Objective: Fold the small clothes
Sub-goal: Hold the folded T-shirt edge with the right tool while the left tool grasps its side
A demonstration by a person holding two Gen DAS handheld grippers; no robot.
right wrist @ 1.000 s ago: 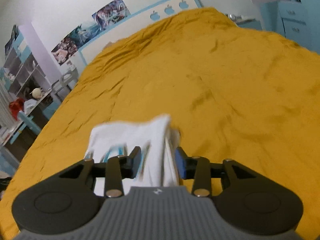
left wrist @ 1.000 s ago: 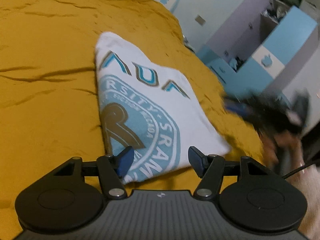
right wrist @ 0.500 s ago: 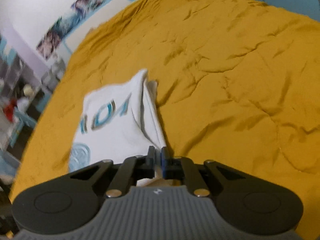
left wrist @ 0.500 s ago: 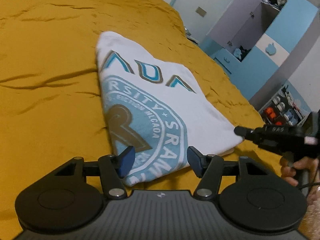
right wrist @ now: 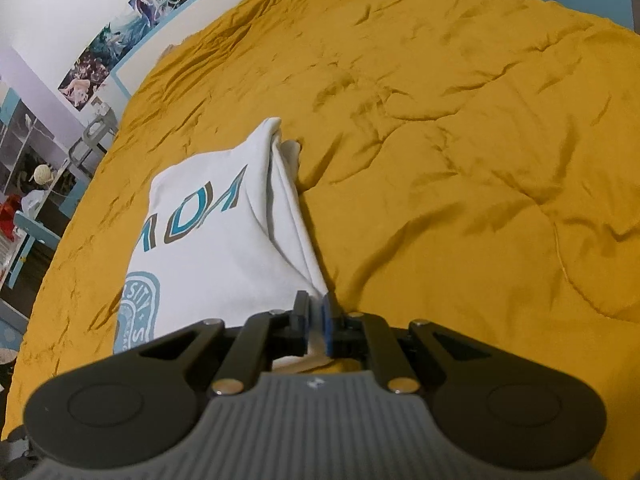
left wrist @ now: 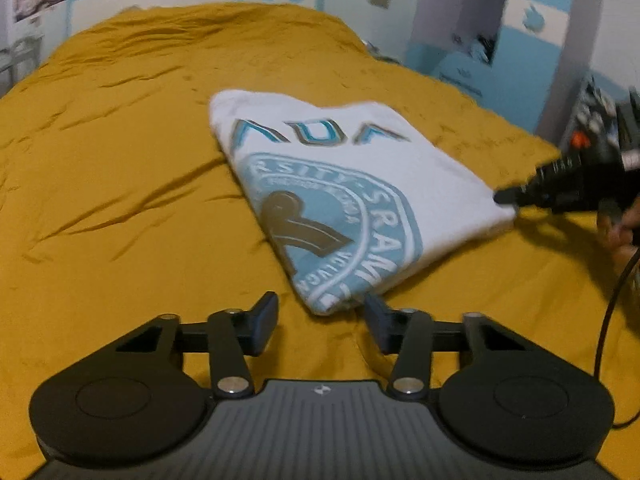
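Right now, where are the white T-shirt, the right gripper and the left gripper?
white T-shirt (left wrist: 360,168): left wrist view, on the printed front.
right gripper (right wrist: 316,320): right wrist view, between fingertips shut on the T-shirt's corner.
left gripper (left wrist: 320,316): left wrist view, between open fingertips.

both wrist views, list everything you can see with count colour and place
t-shirt: one, white with a blue and brown print, folded, lying on the bed
bedspread: one, mustard yellow, wrinkled, covers the whole bed
posters: several, mixed colours, on the wall behind the bed
cabinets: blue and white, blurred, beside the bed
shelves: with small items, at the far side of the bed
left gripper: black with blue pads, its jaws have just been closing, near corner of the t-shirt between them, not pinched
right gripper: black, shut on the t-shirt's other corner
hand: one, holding the right gripper
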